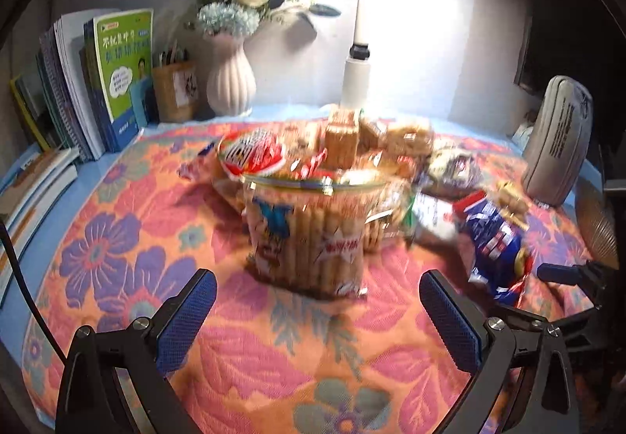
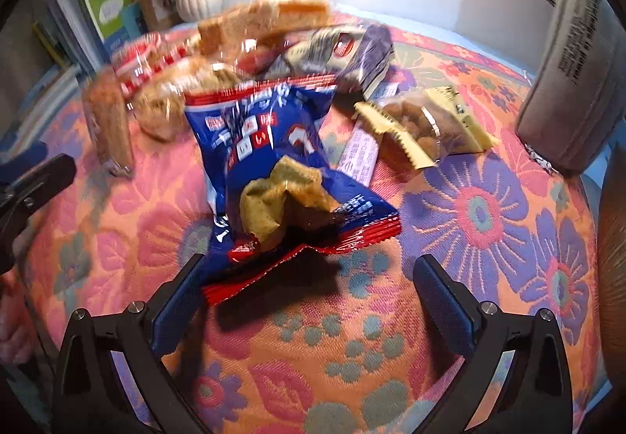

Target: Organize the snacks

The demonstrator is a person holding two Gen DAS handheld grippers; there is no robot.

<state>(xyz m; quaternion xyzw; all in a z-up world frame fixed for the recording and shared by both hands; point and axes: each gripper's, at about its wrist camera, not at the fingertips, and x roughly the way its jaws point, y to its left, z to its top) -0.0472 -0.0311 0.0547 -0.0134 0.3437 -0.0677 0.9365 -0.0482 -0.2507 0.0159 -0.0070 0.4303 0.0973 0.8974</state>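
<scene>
A pile of snack packs lies on the floral cloth (image 1: 274,363). In the left wrist view my left gripper (image 1: 317,320) is open, just in front of a clear bag of biscuit sticks (image 1: 309,234). Behind it are a red-and-white pack (image 1: 254,154) and stacked cracker packs (image 1: 342,138). In the right wrist view my right gripper (image 2: 309,301) is open, with a blue-and-red snack bag (image 2: 270,168) just ahead between the fingers, its lower corner by the left finger; it also shows in the left wrist view (image 1: 495,242). A yellow-edged nut pack (image 2: 426,125) and a dark pack (image 2: 348,51) lie beyond.
Books (image 1: 117,82), a wooden pen holder (image 1: 174,92), a pink vase with blue flowers (image 1: 231,78) and a white lamp post (image 1: 358,54) stand along the back wall. A grey pouch (image 1: 557,140) stands at the right edge, also in the right wrist view (image 2: 575,82).
</scene>
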